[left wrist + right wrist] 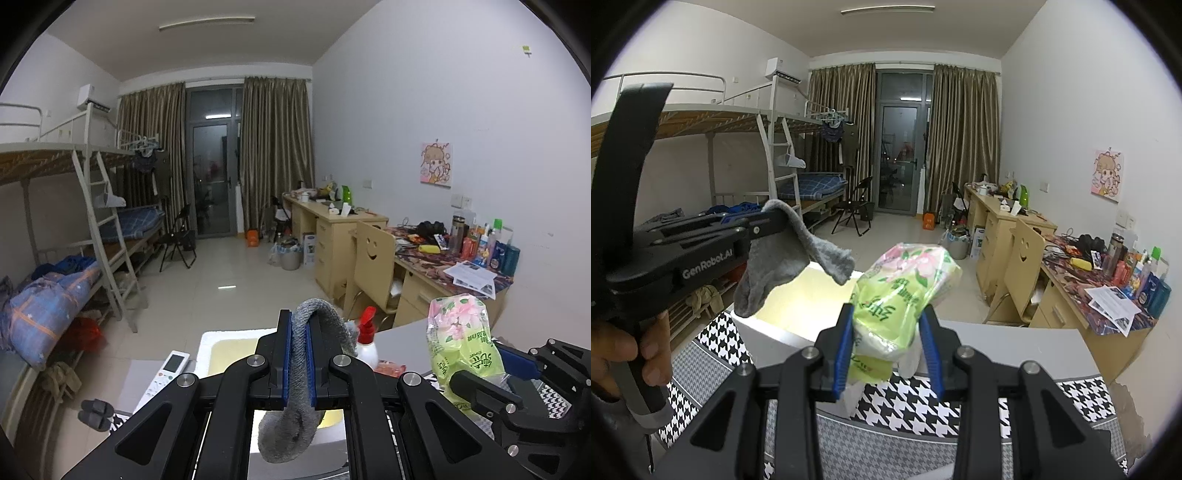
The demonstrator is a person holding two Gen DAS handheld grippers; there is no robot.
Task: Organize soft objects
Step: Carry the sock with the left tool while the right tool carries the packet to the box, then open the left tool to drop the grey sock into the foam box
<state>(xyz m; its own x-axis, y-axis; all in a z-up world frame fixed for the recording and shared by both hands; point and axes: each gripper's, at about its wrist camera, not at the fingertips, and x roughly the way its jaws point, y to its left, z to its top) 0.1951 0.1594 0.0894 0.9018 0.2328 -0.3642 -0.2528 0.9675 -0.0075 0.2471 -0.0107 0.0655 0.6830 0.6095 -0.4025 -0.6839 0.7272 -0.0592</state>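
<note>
My left gripper [301, 325] is shut on a grey sock [325, 321] that loops over the fingertips and hangs below the jaws; in the right wrist view the same sock [779, 254] droops from the left gripper [772, 218] held high at left. My right gripper [888, 321] is shut on a green and pink floral tissue pack [905, 280], lifted above the table; the pack also shows in the left wrist view [458, 339] with the right gripper [517, 365] behind it. Both are held above a white box with a yellowish inside [798, 299].
A black-and-white houndstooth cloth [905, 402] covers the table. A white remote [168, 373] and a red-capped spray bottle [367, 339] stand near the white box [225, 350]. Bunk beds [74, 229] are left, cluttered desks [443, 266] and a chair [373, 258] right.
</note>
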